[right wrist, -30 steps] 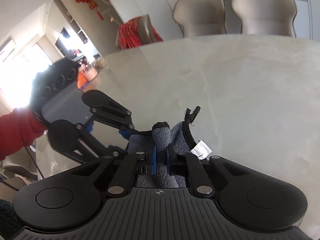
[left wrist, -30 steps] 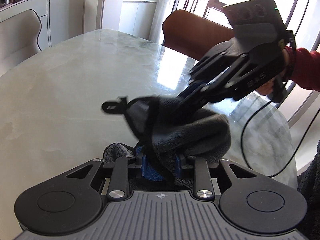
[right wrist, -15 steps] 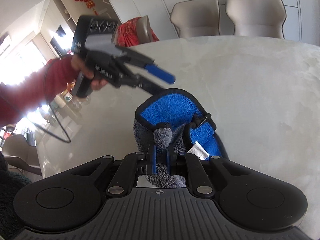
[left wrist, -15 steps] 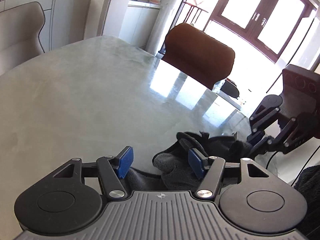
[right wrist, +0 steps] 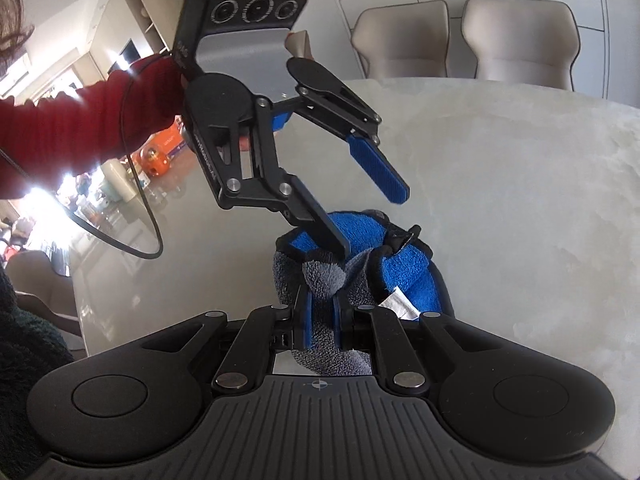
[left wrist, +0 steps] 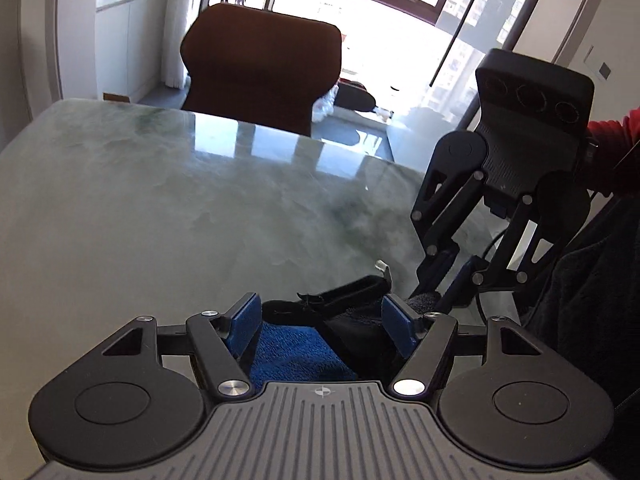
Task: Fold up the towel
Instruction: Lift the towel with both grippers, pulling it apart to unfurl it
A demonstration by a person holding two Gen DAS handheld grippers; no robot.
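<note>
marble table [right wrist: 500, 184] bears the bunched towel [right wrist: 400, 264]; right gripper [right wrist: 322, 320] pinches it, left gripper [right wrist: 372, 216] gapes empty above.

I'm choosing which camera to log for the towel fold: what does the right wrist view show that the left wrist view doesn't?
Only the right wrist view shows the towel's white tag, its grey fold pinched in the right gripper, two pale chairs and the left gripper from outside, open. Only the left wrist view shows a brown chair and bright windows. Both share the towel, both grippers, a red sleeve and the marble table.
</note>
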